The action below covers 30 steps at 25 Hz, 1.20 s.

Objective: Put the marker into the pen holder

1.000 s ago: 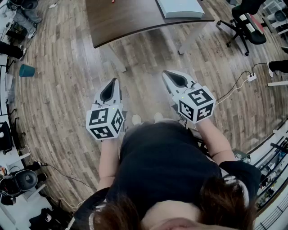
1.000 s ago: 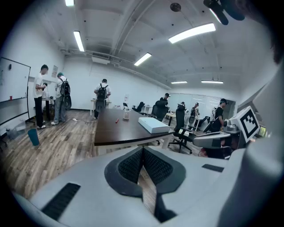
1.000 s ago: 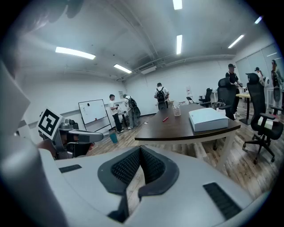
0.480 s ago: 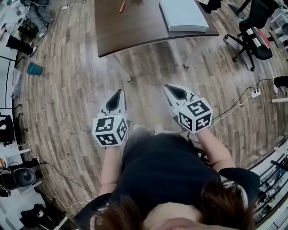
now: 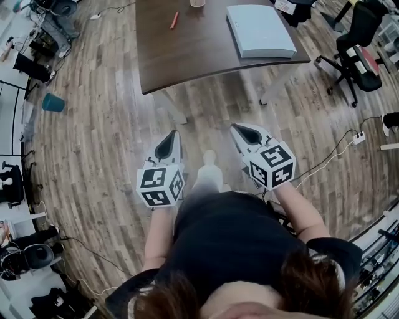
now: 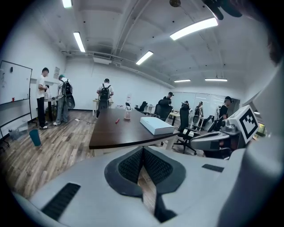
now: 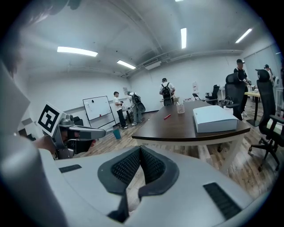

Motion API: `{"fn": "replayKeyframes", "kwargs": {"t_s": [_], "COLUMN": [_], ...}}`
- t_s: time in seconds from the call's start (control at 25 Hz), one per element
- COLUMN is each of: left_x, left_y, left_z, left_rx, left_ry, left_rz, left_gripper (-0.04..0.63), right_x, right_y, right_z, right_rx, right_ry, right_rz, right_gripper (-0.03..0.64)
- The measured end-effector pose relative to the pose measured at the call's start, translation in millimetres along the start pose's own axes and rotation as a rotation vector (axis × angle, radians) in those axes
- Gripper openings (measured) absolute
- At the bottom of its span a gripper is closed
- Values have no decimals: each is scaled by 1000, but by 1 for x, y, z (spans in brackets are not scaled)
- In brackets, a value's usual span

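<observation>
Lying on the dark wooden table (image 5: 187, 56), the red marker (image 5: 174, 20) sits on the far left part of the tabletop. It is not in the pen holder (image 5: 197, 2). The holder is a clear cup standing near the marker, toward the table's far edge, and the top of the head view cuts it off. The two are close but do not touch. A flat white box (image 5: 260, 31) occupies the right half of the same tabletop, well apart from the marker.

Both tools hang over the plank floor (image 5: 93, 149), short of the table's near edge and far from the marker. The left gripper (image 5: 173, 133) points toward the table. Its own view shows the ribbed pads pressed together with nothing between them. The right gripper (image 5: 237, 127) is held beside it at about the same height, and its pads likewise meet at the tips and hold nothing.

Farther out, a teal bin (image 5: 53, 103) stands on the floor to the left and an office chair (image 5: 358, 50) stands to the right of the table. Several people (image 6: 104, 95) stand at the far end of the room, and a whiteboard (image 7: 96, 107) stands on the left in the right gripper view.
</observation>
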<state>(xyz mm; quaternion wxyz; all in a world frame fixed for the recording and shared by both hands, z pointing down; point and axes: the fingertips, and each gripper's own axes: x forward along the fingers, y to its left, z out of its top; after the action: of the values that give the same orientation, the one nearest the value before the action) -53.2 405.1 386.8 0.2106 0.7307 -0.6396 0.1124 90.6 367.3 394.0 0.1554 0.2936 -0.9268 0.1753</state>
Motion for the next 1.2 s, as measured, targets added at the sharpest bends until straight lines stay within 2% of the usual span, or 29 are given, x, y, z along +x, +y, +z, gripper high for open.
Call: {"fn": "replayKeyframes", "kwargs": {"t_s": [0.32, 0.68, 0.88, 1.2], "left_x": [62, 122, 152, 192], "left_y": [16, 45, 68, 76], "left_z": [28, 66, 76, 93], "left_rx": [13, 68, 100, 89], "left_ry": [8, 9, 17, 6], "left_rz": [-106, -221, -209, -193], "left_gripper": [28, 28, 28, 28], "right_x": [43, 104, 128, 156], "right_y": [-33, -54, -68, -114], "right_z": [34, 66, 76, 102], "right_rx": [11, 7, 3, -23], "right_ry": [-8, 9, 21, 25], "right_rz": [-53, -88, -107, -101], "right_gripper": [15, 15, 15, 15]}}
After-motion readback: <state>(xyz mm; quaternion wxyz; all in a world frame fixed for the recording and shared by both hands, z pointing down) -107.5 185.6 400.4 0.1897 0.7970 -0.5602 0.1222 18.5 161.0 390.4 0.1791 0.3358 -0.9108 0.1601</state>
